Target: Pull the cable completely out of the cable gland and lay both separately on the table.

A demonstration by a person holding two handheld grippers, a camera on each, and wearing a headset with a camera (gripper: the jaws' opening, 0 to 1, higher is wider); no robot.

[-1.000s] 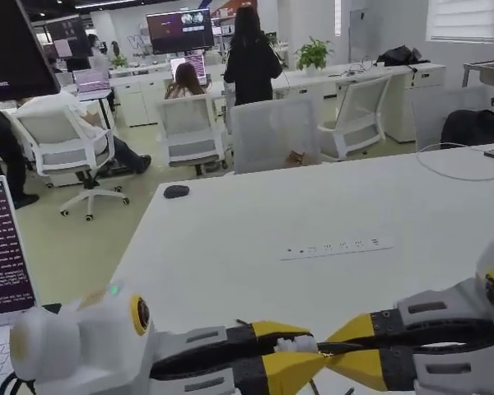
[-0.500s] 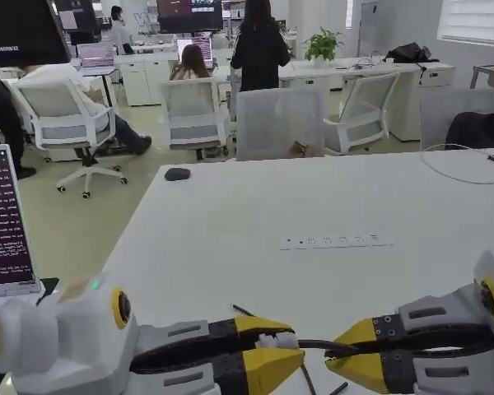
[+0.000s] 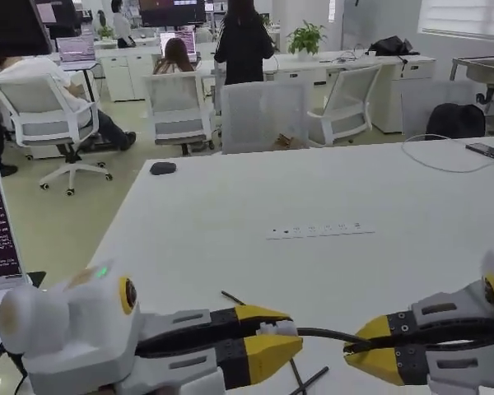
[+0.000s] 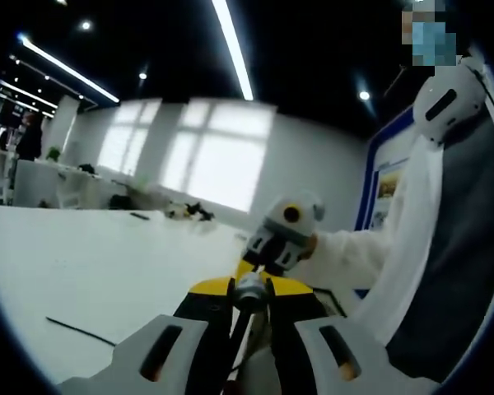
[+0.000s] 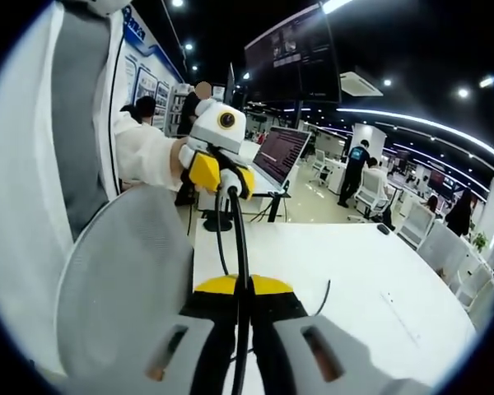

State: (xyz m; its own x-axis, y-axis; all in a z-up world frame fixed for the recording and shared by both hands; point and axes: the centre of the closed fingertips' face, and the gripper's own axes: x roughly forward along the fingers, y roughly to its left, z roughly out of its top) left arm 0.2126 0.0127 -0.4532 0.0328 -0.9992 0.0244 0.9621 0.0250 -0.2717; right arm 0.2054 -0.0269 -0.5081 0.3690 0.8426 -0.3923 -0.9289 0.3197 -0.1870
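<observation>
left gripper clamping gland, right gripper clamping cable

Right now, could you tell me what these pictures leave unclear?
- Head view: how deep the cable sits in the cable gland, covered by the yellow tips of the left hand-held gripper.
- Right gripper view: the cable's tail, cut off by the bottom edge.
</observation>
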